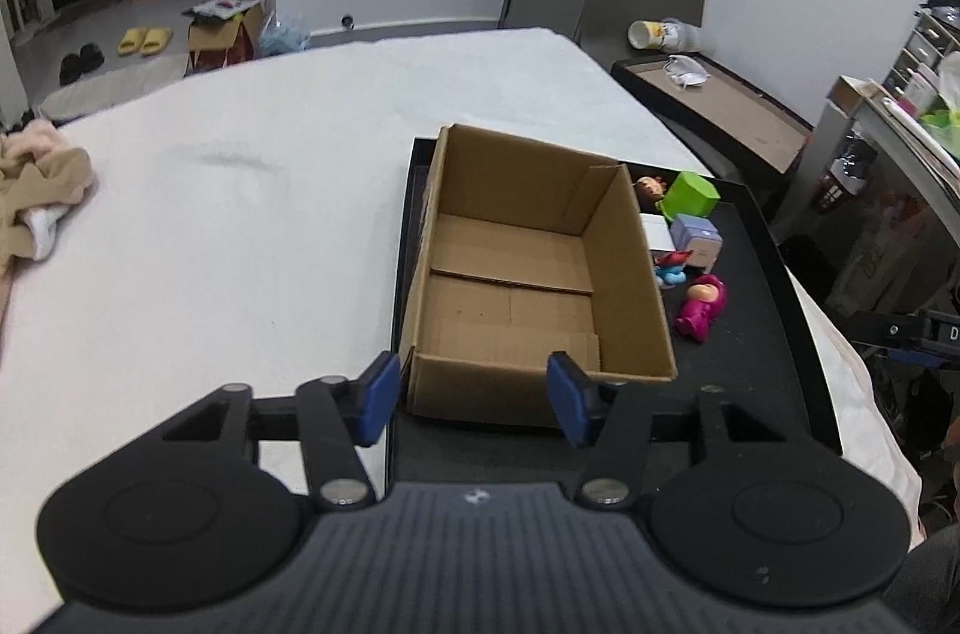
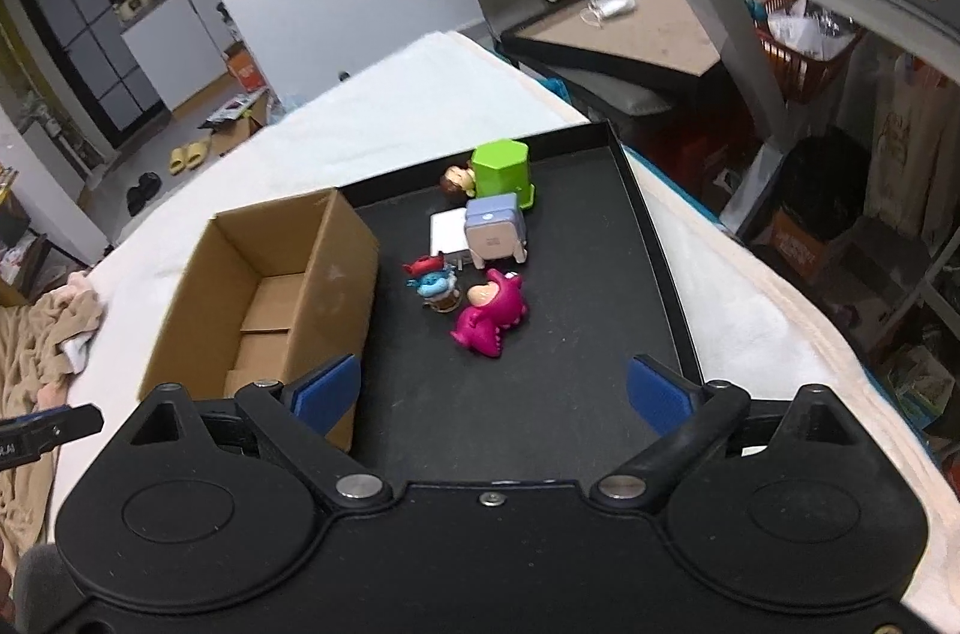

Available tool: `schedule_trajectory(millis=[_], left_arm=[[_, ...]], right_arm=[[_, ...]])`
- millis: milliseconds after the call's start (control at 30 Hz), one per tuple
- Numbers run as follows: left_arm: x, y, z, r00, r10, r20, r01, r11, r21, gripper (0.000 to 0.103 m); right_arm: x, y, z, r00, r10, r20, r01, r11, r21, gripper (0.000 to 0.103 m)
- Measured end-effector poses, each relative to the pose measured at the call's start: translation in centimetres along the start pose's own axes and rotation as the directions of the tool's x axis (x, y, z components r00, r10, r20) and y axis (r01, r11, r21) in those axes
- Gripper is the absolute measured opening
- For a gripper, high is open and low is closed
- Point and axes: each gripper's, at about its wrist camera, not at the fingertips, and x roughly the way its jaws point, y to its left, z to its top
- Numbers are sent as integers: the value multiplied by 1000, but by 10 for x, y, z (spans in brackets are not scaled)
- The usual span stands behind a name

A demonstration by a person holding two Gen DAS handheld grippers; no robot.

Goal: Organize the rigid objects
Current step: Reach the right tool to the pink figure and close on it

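Right wrist view shows six small rigid toys clustered on a black tray (image 2: 648, 226), just beside an open cardboard box (image 2: 264, 286) that stands on the tray's left part with nothing inside it. Nearest lies a magenta dinosaur-suit figurine (image 2: 489, 313) on its side; next to it stands a blue-and-red figurine (image 2: 435, 283); behind these come a white block (image 2: 447, 232), a lavender cube-shaped toy (image 2: 495, 229) on short legs, a lime green hexagonal container (image 2: 501, 172), and a brown-haired doll head (image 2: 457, 181) touching the container. The tray rests on a white bedcover (image 2: 420, 94). The right gripper (image 2: 492, 394) hovers over the tray's near end, fingers spread wide and holding nothing. The left gripper (image 1: 474, 397) hangs at the box's near wall, its blue pads (image 1: 378, 397) apart and empty.
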Motion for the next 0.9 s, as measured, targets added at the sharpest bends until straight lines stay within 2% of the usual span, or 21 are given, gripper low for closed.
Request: schedule_trajectory(millis=[367,667,900], left_arm=[[31,14,16,999,28,-30,-29,999,-35,43],[62,24,18,996,27,-82,-33,997,-75,41],[83,22,14,993,27,-118,-37,996,-81,32]], right_arm=[[48,3,27,998,-5,-69,7,1000,22,96],[90,8,53,994,-62,-94,65,998,26,96],[127,9,45,993,-66,-100,67,998,9,96]])
